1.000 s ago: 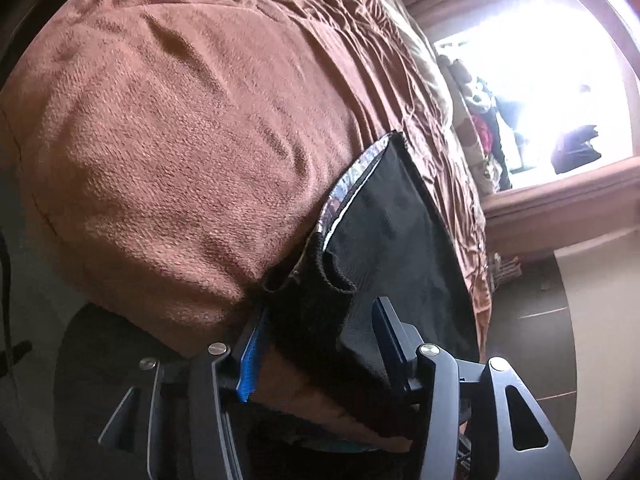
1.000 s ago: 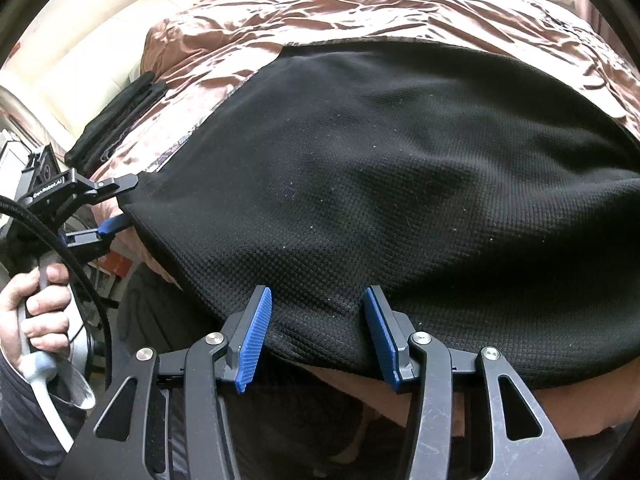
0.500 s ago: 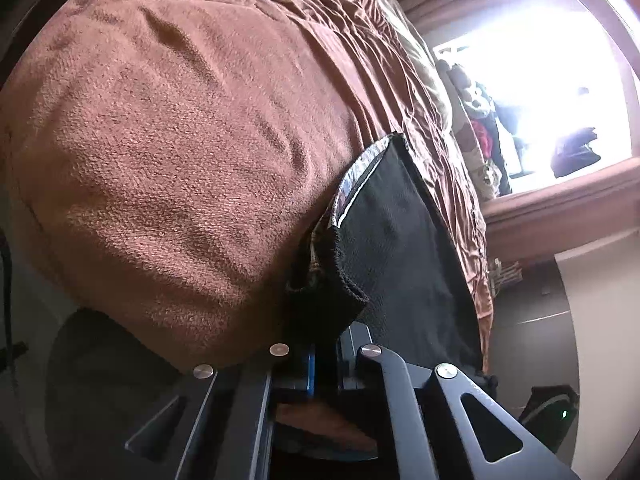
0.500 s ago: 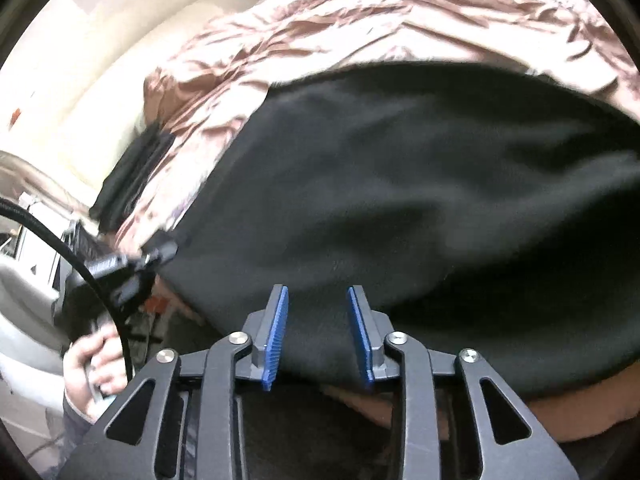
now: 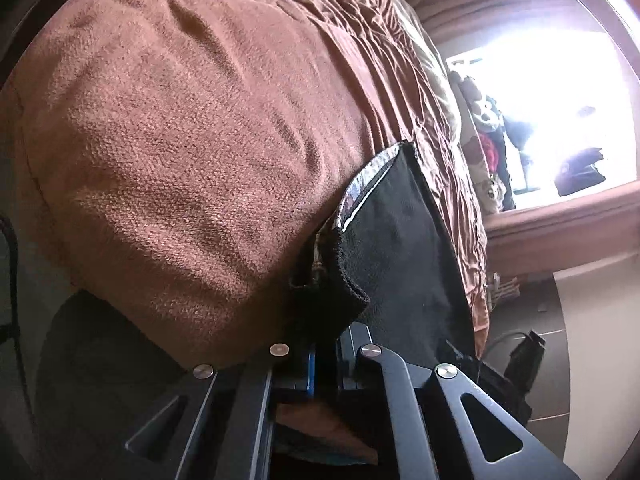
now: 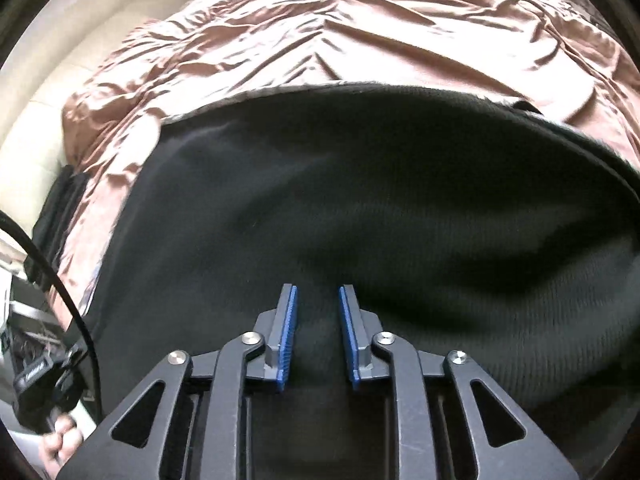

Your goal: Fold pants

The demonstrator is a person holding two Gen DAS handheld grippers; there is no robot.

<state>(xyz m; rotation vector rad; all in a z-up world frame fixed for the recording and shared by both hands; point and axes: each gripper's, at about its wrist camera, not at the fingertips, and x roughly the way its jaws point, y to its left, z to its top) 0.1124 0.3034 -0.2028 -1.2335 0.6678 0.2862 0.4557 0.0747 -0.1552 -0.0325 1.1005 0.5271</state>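
Observation:
The black pants (image 6: 380, 208) lie spread on a bed with a brown cover (image 6: 320, 40). In the left wrist view my left gripper (image 5: 324, 356) is shut on the near corner of the pants (image 5: 400, 264), at the edge of the bed cover (image 5: 192, 152). A grey patterned band runs along the pants' edge. In the right wrist view my right gripper (image 6: 317, 324) has its blue pads (image 6: 289, 332) closed in on a bunch of the black fabric, with a narrow gap between the pads. The pants' near edge is hidden under it.
The other handheld gripper (image 6: 44, 376) and a hand with a black cable show at the lower left of the right wrist view. A dark folded item (image 6: 60, 208) lies at the bed's left edge. A bright window (image 5: 552, 100) and clutter are beyond the bed.
Both grippers closed from wide open. The left one shut on the pants' corner. The right one narrowed onto the black fabric and moved forward over the pants.

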